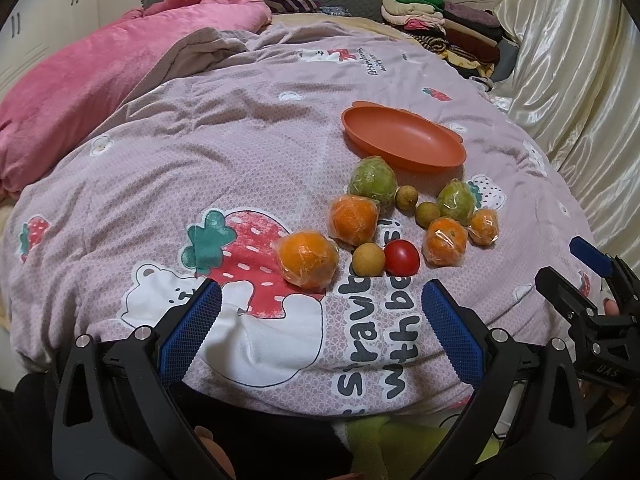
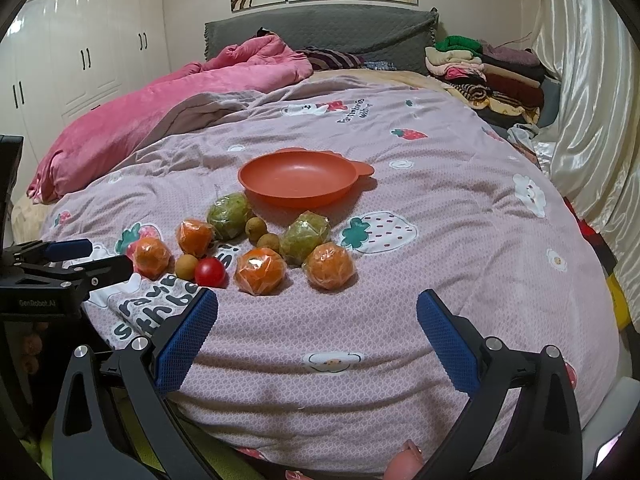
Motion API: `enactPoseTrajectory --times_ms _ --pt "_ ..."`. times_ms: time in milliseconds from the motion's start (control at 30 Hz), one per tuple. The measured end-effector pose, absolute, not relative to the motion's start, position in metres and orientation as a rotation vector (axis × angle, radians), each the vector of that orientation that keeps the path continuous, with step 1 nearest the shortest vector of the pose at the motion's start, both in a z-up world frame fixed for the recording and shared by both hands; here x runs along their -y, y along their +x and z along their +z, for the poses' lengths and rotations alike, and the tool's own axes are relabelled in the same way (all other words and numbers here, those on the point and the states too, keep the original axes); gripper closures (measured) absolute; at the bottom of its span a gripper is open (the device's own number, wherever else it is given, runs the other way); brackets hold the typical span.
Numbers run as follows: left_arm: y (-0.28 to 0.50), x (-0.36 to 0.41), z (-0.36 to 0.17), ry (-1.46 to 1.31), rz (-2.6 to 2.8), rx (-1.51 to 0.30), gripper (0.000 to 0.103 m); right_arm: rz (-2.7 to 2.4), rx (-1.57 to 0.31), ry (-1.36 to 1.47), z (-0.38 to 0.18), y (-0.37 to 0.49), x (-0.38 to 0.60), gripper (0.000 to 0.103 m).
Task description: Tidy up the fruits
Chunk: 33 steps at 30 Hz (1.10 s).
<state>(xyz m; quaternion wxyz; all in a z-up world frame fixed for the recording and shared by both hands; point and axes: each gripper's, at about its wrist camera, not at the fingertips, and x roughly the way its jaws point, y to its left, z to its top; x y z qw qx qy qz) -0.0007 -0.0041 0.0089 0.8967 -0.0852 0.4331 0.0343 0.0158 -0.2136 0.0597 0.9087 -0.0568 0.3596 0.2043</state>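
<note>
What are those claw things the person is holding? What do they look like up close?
Two matching handheld tools. Each gripper, left and right, has two black plastic arms with silver bolts, ending in flat fingers faced with blue dimpled rubber pads. Seen from the side, the left one carries white lettering reading GenRobot.AI.

Left gripper (image 1: 322, 300) held low and level, fingers (image 1: 192, 332) spread wide, nothing between them. Right gripper (image 2: 318, 310) likewise low, fingers (image 2: 448, 344) parted wide and empty. Side by side, both pointing forward, neither touching anything. Each visible at the edge of the other's view, also parted there. Fingertips of the holding hand (image 2: 404, 462) just showing beneath the right gripper.
</note>
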Motion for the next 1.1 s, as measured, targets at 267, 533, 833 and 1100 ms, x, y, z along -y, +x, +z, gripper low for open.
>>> enactPoseTrajectory --times_ms 267,533,833,1100 --pt "-0.001 -0.004 0.007 -0.184 0.084 -0.897 0.008 0.419 -0.746 -0.114 0.059 0.016 0.214 0.004" --pt "0.002 -0.014 0.006 -0.195 0.093 -0.904 0.008 0.416 -0.754 -0.103 0.057 0.019 0.216 0.004" --pt "0.015 -0.009 0.004 -0.136 0.082 -0.917 0.008 0.380 -0.767 -0.101 0.052 0.034 0.229 0.004" --pt "0.025 -0.009 -0.003 -0.114 0.043 -0.941 0.008 0.407 -0.821 -0.115 0.035 0.056 0.230 0.004"
